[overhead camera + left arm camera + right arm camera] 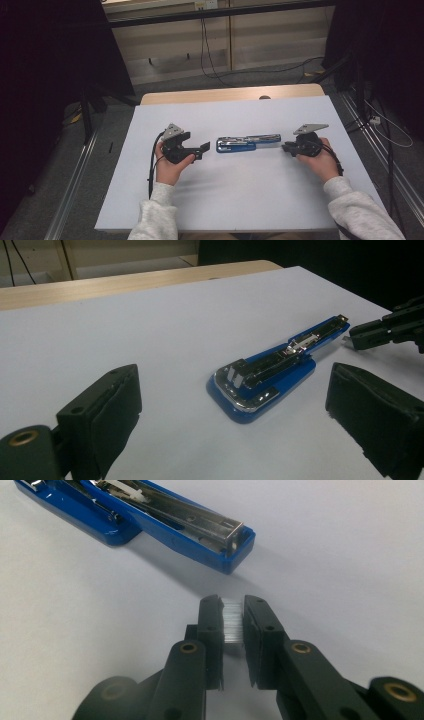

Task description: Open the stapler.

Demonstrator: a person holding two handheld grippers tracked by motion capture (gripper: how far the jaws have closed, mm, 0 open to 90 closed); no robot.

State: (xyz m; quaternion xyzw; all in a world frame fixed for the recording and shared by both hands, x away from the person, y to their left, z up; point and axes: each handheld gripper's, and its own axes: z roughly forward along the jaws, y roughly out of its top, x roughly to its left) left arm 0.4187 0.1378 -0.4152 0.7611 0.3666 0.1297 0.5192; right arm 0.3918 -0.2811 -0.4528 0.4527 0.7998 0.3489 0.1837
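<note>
A blue stapler (247, 143) lies opened out flat in the middle of the white table top (225, 200), its metal magazine facing up (272, 372) (165, 522). My right gripper (286, 148) (232, 602) is just off the stapler's right end, shut on a short silver strip of staples (232, 625) held between its pads. In the left gripper view that right gripper (385, 330) points at the stapler's far tip. My left gripper (201, 151) (235, 390) rests left of the stapler, jaws wide open and holding nothing, the stapler's rounded end a little ahead of them.
The white top covers a wooden table whose far edge (230, 93) shows bare. Dark cables (210, 60) run over the floor behind it, and black stands (90, 105) flank the table on both sides.
</note>
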